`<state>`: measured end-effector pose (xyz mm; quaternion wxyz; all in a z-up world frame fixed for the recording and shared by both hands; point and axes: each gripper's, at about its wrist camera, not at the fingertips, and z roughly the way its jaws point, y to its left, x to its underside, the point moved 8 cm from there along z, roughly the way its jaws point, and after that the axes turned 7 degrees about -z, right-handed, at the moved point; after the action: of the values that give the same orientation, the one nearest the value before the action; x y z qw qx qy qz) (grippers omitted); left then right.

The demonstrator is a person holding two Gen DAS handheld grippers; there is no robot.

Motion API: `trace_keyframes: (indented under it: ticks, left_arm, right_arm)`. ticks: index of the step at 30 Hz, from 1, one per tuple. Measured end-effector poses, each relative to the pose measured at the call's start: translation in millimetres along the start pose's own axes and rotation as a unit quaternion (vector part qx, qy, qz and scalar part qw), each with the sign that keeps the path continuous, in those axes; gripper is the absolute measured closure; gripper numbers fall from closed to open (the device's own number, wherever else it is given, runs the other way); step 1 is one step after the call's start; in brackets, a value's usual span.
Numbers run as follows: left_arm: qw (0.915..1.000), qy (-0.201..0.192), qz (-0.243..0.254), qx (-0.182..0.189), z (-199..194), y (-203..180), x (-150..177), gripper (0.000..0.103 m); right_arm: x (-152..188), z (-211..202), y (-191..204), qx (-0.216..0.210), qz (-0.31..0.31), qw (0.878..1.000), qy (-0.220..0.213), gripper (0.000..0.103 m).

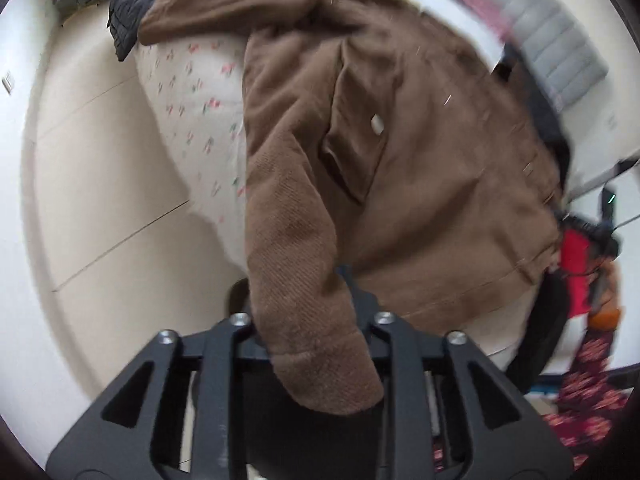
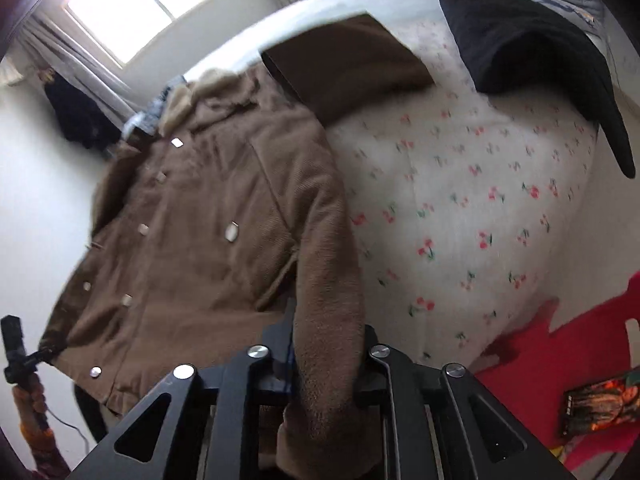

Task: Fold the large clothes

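A brown corduroy jacket [image 1: 420, 152] with pale snap buttons and a fur collar lies spread on a bed with a cherry-print sheet [image 1: 192, 120]. My left gripper [image 1: 304, 292] is shut on the cuff end of one brown sleeve [image 1: 304, 272], which drapes over its fingers. In the right wrist view the jacket [image 2: 192, 232] lies front up on the sheet [image 2: 460, 208]. My right gripper [image 2: 328, 328] is shut on the other sleeve [image 2: 328, 280] near its cuff. The fingertips of both grippers are hidden by fabric.
A black garment [image 2: 520, 48] lies at the far side of the bed, a black quilted one [image 1: 132, 4] at its corner. A grey quilted garment [image 1: 560, 44] and red fabric [image 2: 560, 360] lie near the edges. Pale tiled floor [image 1: 100, 184] is beside the bed.
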<state>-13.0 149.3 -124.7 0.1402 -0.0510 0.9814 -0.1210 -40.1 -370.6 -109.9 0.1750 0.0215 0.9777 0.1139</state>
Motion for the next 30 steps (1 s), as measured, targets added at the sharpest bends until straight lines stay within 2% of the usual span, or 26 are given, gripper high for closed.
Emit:
trace_keyframes:
  ticks: [1, 2, 4, 5, 6, 7, 9, 13, 16, 19, 22, 23, 25, 27, 30]
  left_arm:
    - [0.9996, 0.002, 0.015, -0.022, 0.9, 0.5, -4.3, 0.065]
    - [0.9990, -0.009, 0.024, -0.037, -5.9, -1.7, -10.3, 0.061]
    - [0.9955, -0.060, 0.046, -0.057, -31.0, -10.6, -27.2, 0.037]
    - [0.9932, -0.083, 0.052, -0.062, -40.3, -14.6, -35.6, 0.018]
    - [0.9900, -0.111, 0.059, -0.064, -51.4, -19.5, -44.3, 0.014]
    - [0.9865, -0.136, 0.069, -0.058, -61.8, -28.4, -54.6, 0.014]
    - [0.9837, -0.154, 0.083, -0.044, -63.5, -36.8, -66.9, 0.013]
    - [0.9800, -0.170, 0.101, -0.016, -52.5, -84.1, -102.0, 0.012]
    - [0.9795, -0.157, 0.125, 0.013, -36.4, -115.9, -113.7, 0.012]
    - [0.9826, -0.132, 0.126, 0.035, -10.5, -142.4, -130.8, 0.012]
    - [0.9838, -0.120, 0.127, 0.041, 16.4, -161.0, -147.7, 0.012]
    - [0.9840, -0.118, 0.127, 0.043, 25.6, -166.2, -153.0, 0.012]
    - [0.9843, -0.118, 0.123, 0.046, 41.5, -172.5, -162.2, 0.012]
    - [0.9847, -0.126, 0.110, 0.051, 56.4, -176.0, -171.0, 0.012]
    - [0.9836, -0.149, 0.074, 0.070, 70.0, -172.7, -178.3, 0.012]
  right_arm:
    - [0.7, 4.3, -4.0, 0.019, -0.005, 1.000, 0.007, 0.066]
    - [-1.8, 0.8, -5.7, 0.024, -0.005, 1.000, 0.002, 0.062]
    - [-14.0, -15.5, -7.8, 0.024, 0.000, 1.000, -0.020, 0.051]
    - [-23.9, -25.5, -8.6, 0.025, 0.002, 0.999, -0.036, 0.046]
    - [-34.5, -33.9, -8.9, 0.029, 0.004, 0.998, -0.051, 0.035]
    - [-45.6, -41.2, -8.7, 0.037, 0.003, 0.997, -0.063, 0.028]
    - [-66.4, -47.6, -0.5, 0.052, -0.006, 0.996, -0.074, 0.026]
    - [-113.3, -44.1, 31.6, 0.057, -0.025, 0.995, -0.079, 0.024]
    - [-148.8, -32.8, 55.3, 0.048, -0.035, 0.996, -0.068, 0.024]
    - [-173.2, -31.6, 80.2, 0.032, -0.044, 0.996, -0.066, 0.024]
    - [-195.1, -40.8, 106.0, -0.022, -0.049, 0.996, -0.077, 0.024]
    - [-202.6, -44.3, 110.2, -0.029, -0.047, 0.995, -0.085, 0.022]
    - [-217.8, -44.1, 109.6, -0.004, -0.042, 0.994, -0.105, 0.009]
    - [-233.2, -30.5, 101.1, 0.053, -0.032, 0.991, -0.120, 0.006]
    - [-253.2, 9.7, 85.4, 0.133, -0.011, 0.984, -0.121, 0.006]
